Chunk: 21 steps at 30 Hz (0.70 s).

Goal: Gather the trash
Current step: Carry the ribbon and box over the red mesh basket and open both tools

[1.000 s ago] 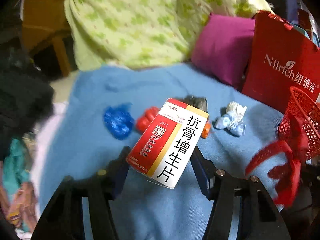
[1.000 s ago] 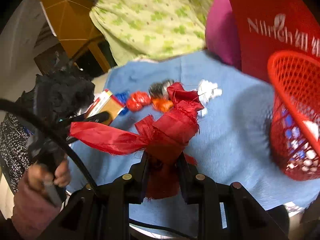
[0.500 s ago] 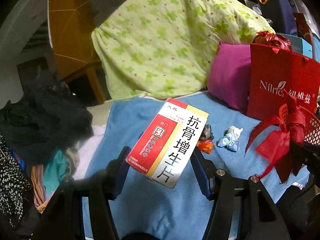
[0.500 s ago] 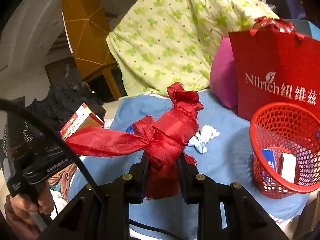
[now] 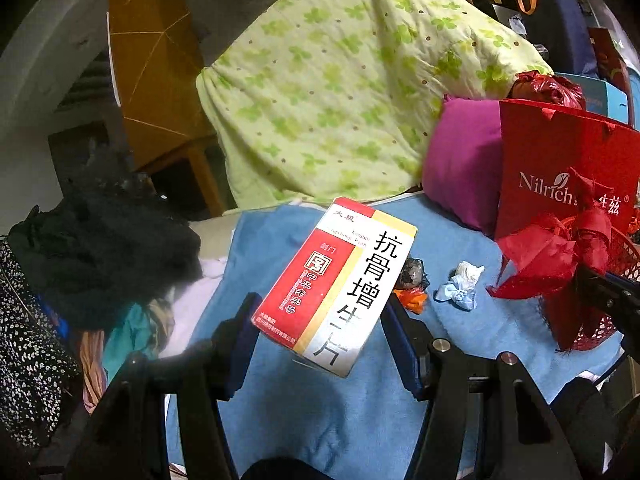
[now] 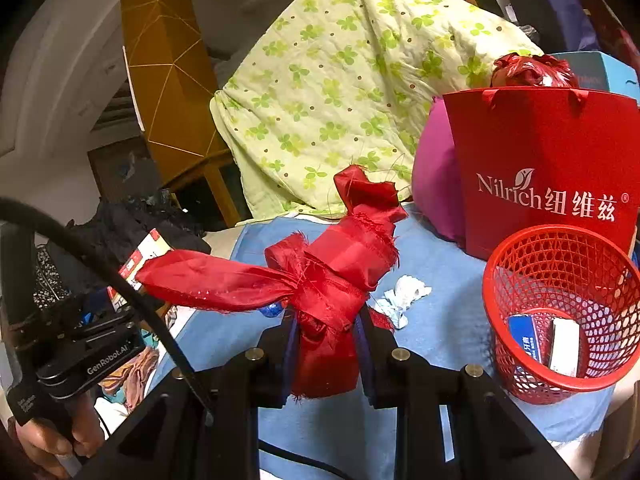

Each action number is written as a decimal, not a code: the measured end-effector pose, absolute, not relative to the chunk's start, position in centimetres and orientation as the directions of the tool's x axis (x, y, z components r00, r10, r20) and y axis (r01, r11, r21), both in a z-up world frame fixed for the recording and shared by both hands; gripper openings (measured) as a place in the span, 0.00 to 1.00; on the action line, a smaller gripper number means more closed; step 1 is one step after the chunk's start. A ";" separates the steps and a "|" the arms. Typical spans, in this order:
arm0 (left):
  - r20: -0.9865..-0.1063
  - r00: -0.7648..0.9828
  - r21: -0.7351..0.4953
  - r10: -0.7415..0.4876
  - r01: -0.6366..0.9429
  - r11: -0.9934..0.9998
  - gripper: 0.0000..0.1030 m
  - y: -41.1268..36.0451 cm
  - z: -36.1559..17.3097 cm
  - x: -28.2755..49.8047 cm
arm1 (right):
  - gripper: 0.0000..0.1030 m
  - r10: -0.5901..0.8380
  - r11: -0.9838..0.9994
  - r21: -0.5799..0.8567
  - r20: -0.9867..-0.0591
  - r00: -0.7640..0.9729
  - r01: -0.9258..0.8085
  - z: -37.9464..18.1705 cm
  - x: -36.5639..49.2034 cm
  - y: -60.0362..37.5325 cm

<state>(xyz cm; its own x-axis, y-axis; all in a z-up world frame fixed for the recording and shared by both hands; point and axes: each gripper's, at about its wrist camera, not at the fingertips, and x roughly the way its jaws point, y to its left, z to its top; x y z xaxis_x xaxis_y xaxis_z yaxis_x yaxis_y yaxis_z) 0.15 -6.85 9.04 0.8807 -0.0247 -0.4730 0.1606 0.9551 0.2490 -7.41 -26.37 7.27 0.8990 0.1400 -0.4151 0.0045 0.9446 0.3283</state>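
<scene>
above the near edge of the blue blanket i have both hands full. my left gripper is clamped at about half width on a flat cardboard medicine box, red, yellow and white with bold black print, stiff and sharp-cornered, tilted up off the blanket. my right gripper is pinched almost fully shut on a knotted red ribbon, a thin shiny fabric with frayed edges, one long tail drooping to the left.

as i judge it, the job is partway done. the red mesh basket, round plastic with open lattice walls, stands at the blanket's right edge in front of the red paper bag, and it already holds two small cartons. neither of my two pieces is in it yet; the ribbon is nearer to it than the box.

left on the blanket toward the far side: a crumpled white and pale blue tissue, soft and wadded, an orange scrap and a dark crinkled lump just beside the box's edge, and a glimpse of blue wrapper behind the ribbon. the blanket itself looks fleecy and soft, so light scraps may sink in a little.
</scene>
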 end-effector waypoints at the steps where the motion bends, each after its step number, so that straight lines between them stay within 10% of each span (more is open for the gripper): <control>1: -0.476 0.879 0.249 -0.024 0.161 0.955 0.60 -6.9 9.1 0.0 | 0.27 0.140 0.943 0.332 -0.413 0.900 0.005 7.2 -7.5 -26.5; 21: -0.489 0.871 0.275 -0.040 0.198 0.941 0.60 -9.3 8.9 -0.7 | 0.27 0.125 0.927 0.372 -0.399 0.908 0.036 6.7 -8.4 -28.0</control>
<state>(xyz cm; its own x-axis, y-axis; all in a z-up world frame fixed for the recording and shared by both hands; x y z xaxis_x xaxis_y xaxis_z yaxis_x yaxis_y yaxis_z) -0.74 -9.27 8.86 0.8711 -0.0401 -0.4895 0.1976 0.9410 0.2746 -8.37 -27.97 6.68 0.9083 0.1247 -0.3994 0.0363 0.9274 0.3722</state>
